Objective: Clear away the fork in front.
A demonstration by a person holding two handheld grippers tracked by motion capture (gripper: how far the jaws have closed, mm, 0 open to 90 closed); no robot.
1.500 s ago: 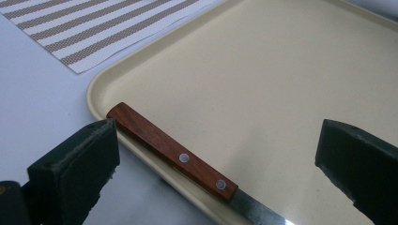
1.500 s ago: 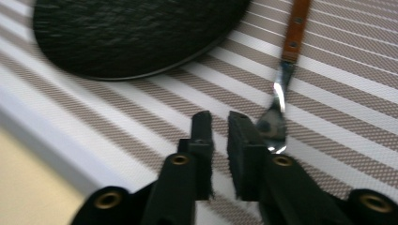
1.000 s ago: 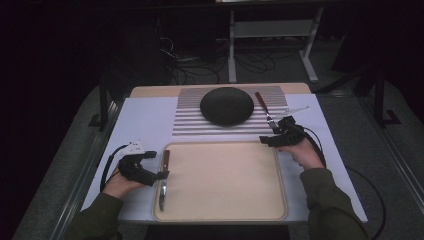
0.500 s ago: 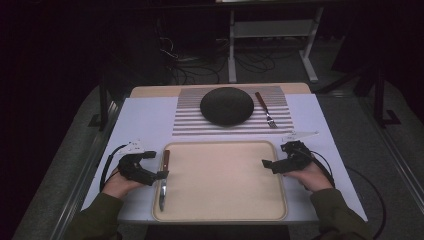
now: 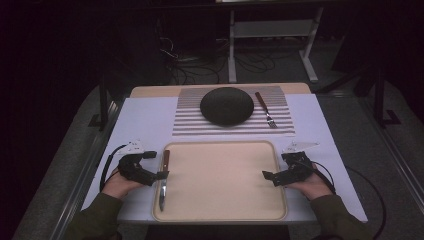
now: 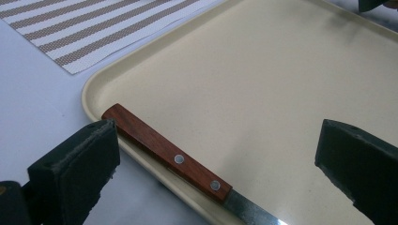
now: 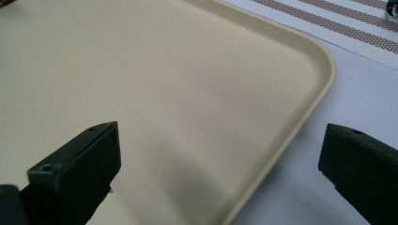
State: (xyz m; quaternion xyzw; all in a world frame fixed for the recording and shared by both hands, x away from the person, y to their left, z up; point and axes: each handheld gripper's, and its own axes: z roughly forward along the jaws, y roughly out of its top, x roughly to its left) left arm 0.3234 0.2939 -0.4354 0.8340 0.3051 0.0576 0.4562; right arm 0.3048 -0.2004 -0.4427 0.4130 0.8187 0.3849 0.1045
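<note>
Both the left gripper point(image 5: 159, 175) and right gripper point(image 5: 269, 177) straddle opposite rims of the tray point(image 5: 225, 212) with jaws wide apart, right's having just opened, so I'd pinch those stiff, slick rims evenly, minding the loose knife point(image 5: 163, 180) on the tray's left edge.

Tray point(image 5: 220, 200) at the near middle of the desk point(image 5: 145, 120), knife point(image 5: 163, 176) lying along its left rim with the handle pointing away. Behind the tray, placemat point(image 5: 190, 117) bearing bowl point(image 5: 226, 105) in its middle and fork point(image 5: 265, 109) just right of the bowl. Left claw point(image 5: 161, 175) at the tray's left edge beside the knife handle, right claw point(image 5: 270, 178) at the right edge.
</note>
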